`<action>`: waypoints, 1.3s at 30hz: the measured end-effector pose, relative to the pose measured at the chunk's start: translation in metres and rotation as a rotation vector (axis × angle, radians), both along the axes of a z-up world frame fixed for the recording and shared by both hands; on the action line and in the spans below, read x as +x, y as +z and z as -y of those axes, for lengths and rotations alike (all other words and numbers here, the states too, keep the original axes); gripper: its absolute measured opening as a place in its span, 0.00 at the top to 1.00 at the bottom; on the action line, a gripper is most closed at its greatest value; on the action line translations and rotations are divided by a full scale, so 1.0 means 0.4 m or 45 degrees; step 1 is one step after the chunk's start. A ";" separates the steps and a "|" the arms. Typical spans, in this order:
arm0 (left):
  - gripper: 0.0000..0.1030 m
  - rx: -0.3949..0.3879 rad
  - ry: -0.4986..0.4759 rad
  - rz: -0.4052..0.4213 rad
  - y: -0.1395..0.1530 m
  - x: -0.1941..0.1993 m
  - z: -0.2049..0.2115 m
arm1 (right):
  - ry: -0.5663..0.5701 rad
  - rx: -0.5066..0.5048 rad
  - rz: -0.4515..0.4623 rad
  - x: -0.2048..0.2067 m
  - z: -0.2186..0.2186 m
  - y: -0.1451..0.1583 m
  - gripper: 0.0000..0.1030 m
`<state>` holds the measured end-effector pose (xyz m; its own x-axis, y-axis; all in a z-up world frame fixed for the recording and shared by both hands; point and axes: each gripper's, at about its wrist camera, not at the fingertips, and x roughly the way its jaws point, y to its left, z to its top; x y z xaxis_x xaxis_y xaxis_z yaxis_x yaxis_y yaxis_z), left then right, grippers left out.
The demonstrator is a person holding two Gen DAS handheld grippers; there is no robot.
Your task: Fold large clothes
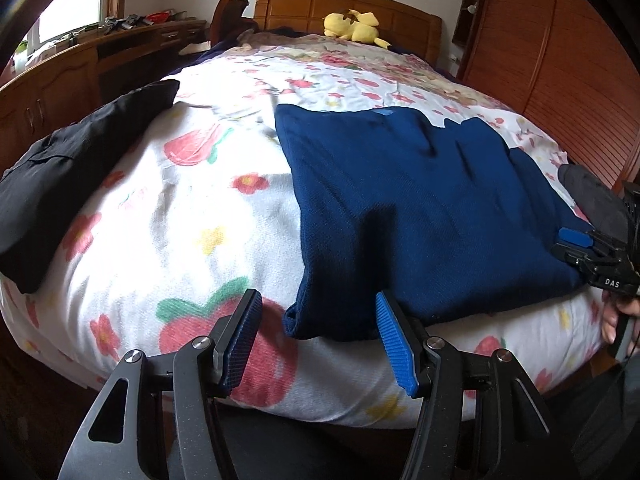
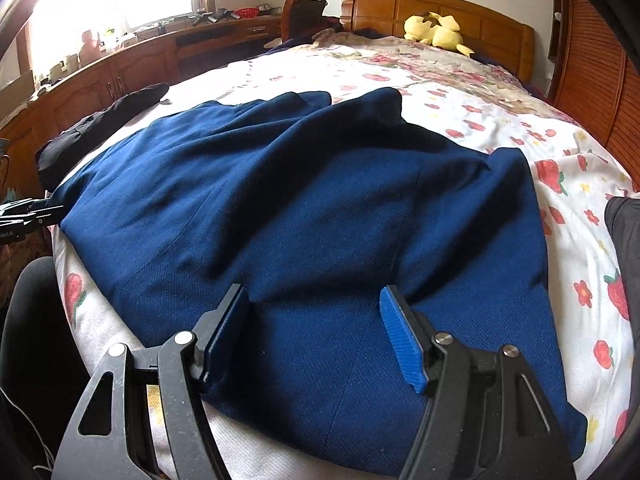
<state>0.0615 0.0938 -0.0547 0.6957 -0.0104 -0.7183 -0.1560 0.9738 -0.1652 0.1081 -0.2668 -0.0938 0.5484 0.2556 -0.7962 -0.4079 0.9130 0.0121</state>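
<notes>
**Both grippers poised at the near hem**

Navy garment (image 2: 304, 208) spread flat across the near end of the bed (image 1: 192, 208), partly folded, one flap lapped over at 2 o'clock, near hem running along the mattress edge. Laid so, probably, to give a smooth base for the next fold away from the edge.

Right gripper (image 2: 314, 334) down on the cloth near the hem at 6 o'clock, jaws apart, a low ridge of fabric rising between the blue pads (image 2: 400, 340) but not pinched: released, nothing held. Angled steeply down, likely to scoop up that ridge before closing.

Left gripper (image 1: 318, 340) at the garment's left corner, 6 o'clock in its own view, one pad over the navy hem, the other over the floral sheet. Jaws apart, straddling the corner, nothing clenched. Placed there, by the look of it, to take the matching corner so both ends of the hem lift together.

Further out: black clothing (image 1: 76, 168) lying at 9 o'clock by the bed's left side, well apart from the navy piece, perhaps done or waiting. Yellow plush (image 1: 354, 26) at 12 o'clock against the headboard. Desk (image 1: 120, 44) under the window at 10 o'clock, slatted wardrobe (image 1: 560, 80) at 2 o'clock.

Fold not yet begun on this hem.
</notes>
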 end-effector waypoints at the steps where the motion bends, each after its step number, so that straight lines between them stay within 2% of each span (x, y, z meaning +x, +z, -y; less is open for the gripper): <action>1: 0.61 -0.025 -0.023 0.002 0.001 0.004 0.003 | 0.001 0.001 0.001 0.000 0.001 0.000 0.33; 2: 0.77 -0.043 -0.039 -0.004 0.002 0.008 0.007 | 0.001 0.002 0.002 -0.001 0.002 0.001 0.33; 4: 0.85 0.007 -0.050 -0.026 0.015 0.023 0.025 | 0.002 0.006 -0.003 -0.004 0.008 0.003 0.33; 7: 0.88 0.077 -0.068 0.023 0.075 0.035 0.063 | -0.009 0.012 -0.003 -0.005 0.024 0.016 0.33; 12: 0.89 0.138 -0.143 0.179 0.231 0.064 0.151 | -0.052 0.016 0.029 -0.017 0.076 0.048 0.33; 16: 0.89 0.210 -0.264 0.283 0.333 0.105 0.280 | -0.110 0.041 0.066 -0.033 0.152 0.084 0.33; 19: 0.89 0.234 -0.367 0.324 0.367 0.141 0.386 | -0.157 0.067 0.087 -0.051 0.209 0.103 0.33; 23: 0.90 0.271 -0.513 0.345 0.378 0.189 0.528 | -0.206 0.086 0.077 -0.080 0.271 0.110 0.33; 28: 0.90 0.237 -0.656 0.351 0.369 0.236 0.646 | -0.256 0.103 0.069 -0.108 0.327 0.117 0.33; 31: 0.88 0.254 -0.671 0.316 0.341 0.285 0.644 | -0.262 0.137 0.064 -0.131 0.352 0.118 0.33; 33: 0.83 0.267 -0.673 0.310 0.338 0.301 0.640 | -0.264 0.157 0.058 -0.147 0.364 0.113 0.33; 35: 0.81 0.232 -0.693 0.294 0.333 0.312 0.642 | -0.260 0.156 0.050 -0.156 0.372 0.106 0.33; 39: 0.65 0.266 -0.672 0.312 0.333 0.309 0.649 | -0.258 0.162 0.033 -0.169 0.387 0.096 0.33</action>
